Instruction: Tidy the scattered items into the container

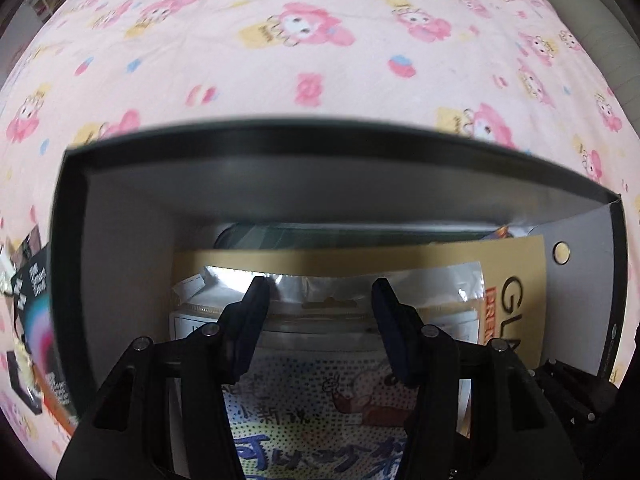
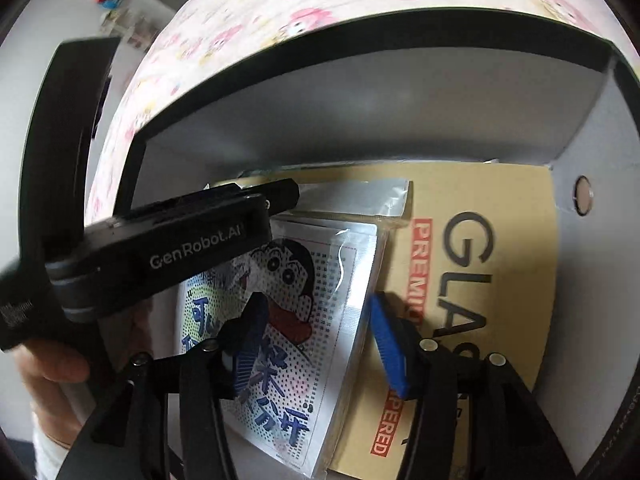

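Cartoon-printed clear plastic packets [image 2: 288,320] lie flat inside the black cardboard box with pale grey inner walls [image 2: 360,112], directly under both my grippers. My right gripper [image 2: 316,320] points down over the top packet with its two blue-padded fingers [image 2: 386,340] apart, nothing between them. My left gripper [image 1: 320,292] also hangs over that stack, its two black fingers [image 1: 256,300] spread and not pressing on anything; seen from the right, its body crosses the stack's left end. I count at least two packets stacked, the upper printed with a cartoon boy and blue characters, plus one silvery foil pouch [image 1: 340,280] beneath them and one tan flat carton lettered in black and red [image 2: 480,260] under everything. Something dark green [image 1: 320,236] at the far wall is mostly covered, and I cannot identify it. The box sits on one pink cartoon-print sheet [image 1: 320,60]. Outside its left wall, one black printed item [image 1: 32,320] is cut off and blurred.
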`<state>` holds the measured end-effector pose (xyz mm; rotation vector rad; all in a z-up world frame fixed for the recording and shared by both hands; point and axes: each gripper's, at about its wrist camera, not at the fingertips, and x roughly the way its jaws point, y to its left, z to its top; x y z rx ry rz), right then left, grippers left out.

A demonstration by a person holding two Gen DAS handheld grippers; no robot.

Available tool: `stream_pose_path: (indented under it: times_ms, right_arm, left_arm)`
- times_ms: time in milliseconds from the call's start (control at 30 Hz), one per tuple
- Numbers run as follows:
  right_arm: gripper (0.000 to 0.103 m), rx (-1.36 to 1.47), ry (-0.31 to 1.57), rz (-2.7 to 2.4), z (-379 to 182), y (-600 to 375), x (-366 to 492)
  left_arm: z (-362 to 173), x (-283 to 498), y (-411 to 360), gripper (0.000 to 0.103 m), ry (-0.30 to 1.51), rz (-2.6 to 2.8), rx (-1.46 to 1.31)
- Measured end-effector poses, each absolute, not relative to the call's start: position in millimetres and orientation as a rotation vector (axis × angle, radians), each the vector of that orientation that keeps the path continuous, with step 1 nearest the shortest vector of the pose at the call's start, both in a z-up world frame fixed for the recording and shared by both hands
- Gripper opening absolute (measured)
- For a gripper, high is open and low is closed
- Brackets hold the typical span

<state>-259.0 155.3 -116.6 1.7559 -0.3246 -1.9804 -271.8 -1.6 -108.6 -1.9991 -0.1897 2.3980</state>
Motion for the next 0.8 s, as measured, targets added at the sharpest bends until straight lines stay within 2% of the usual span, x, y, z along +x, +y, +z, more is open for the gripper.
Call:
stream_pose_path:
  times_ms: [233, 400, 433, 467, 567, 700, 800]
  right_arm:
    - [0.056, 1.702, -0.217, -1.95, -113, 144, -249]
    - [0.054, 1.708, -0.37, -2.127, -96, 179, -253]
    - [0.053, 1.687, -0.342, -2.223, -86, 188, -251]
    - [0.046, 1.653, -0.314, -2.303, -75, 196, -248]
    - [0.044, 1.57, -0.402, -2.333, -53, 211, -238]
    - [0.045, 1.551, -0.351, -2.381, -47, 209, -233]
    - [0.045, 1.571, -0.287, -2.41, -49, 203, -238]
  left_arm:
    - [-97, -261, -13, 0.053, -0.272, 2.402, -1.924]
    - [-74, -231, 3, 0.053, -0.308, 2.428, -1.711]
    - [-73, -222, 13, 0.053, -0.272, 2.416, -1.689]
    - [-74, -218, 22, 0.053, -0.224, 2.41, -1.684]
    - [-72, -208, 56, 0.053, 0.039, 2.403, -1.674]
    - [-79, -217, 84, 0.053, 0.034, 2.233, -1.745]
    - [-90, -216, 91, 0.053, 0.138, 2.225, -1.797]
